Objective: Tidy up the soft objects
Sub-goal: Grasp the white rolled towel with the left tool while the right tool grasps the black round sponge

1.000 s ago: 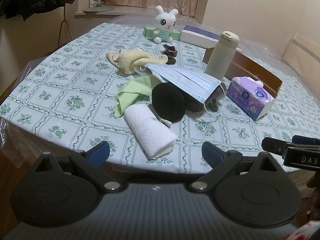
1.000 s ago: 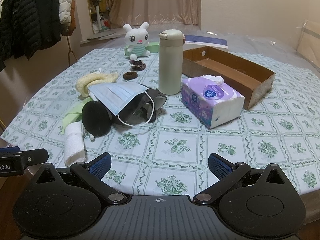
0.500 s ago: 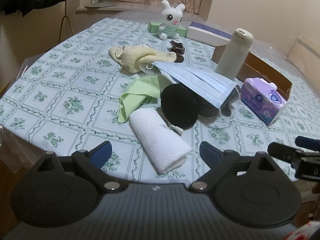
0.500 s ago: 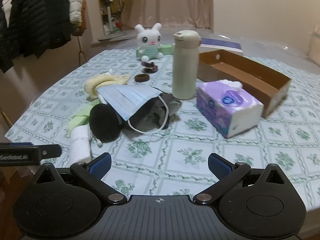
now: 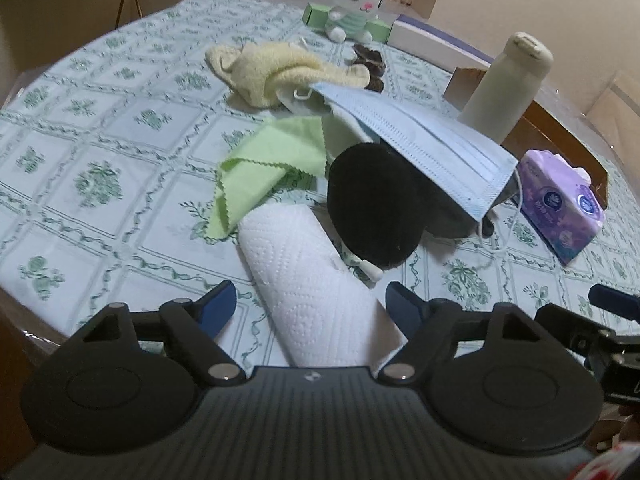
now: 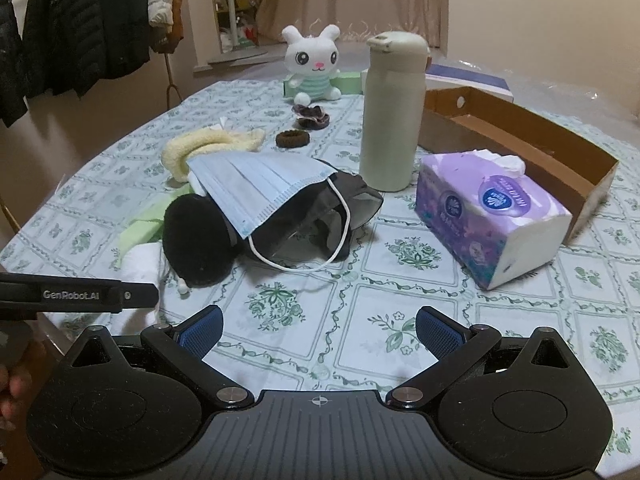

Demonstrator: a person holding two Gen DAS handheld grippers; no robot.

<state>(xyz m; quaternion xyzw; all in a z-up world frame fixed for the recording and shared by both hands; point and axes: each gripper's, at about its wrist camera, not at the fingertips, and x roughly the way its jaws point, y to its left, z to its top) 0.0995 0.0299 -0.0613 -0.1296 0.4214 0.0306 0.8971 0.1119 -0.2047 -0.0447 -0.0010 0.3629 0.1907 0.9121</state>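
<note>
The left claw (image 5: 310,306) straddles the near end of the white embossed paper-towel roll (image 5: 316,292) on the table (image 5: 100,152); its blue pads have just been closing but do not yet press, seemingly lining up a grasp. The roll lies beside a heap of green cloth (image 5: 268,160), black round puff (image 5: 372,204) and blue face mask (image 5: 420,140). The right claw (image 6: 318,326) hangs spread and empty over bare tablecloth, probably waiting its turn near the brown cardboard box (image 6: 532,136).

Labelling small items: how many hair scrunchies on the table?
3. A plain dark brown ring scrunchie lies left of the cream bottle; two ruffled dark scrunchies sit touching, in front of the white plush bunny. The cloth pile may hide more.
</note>
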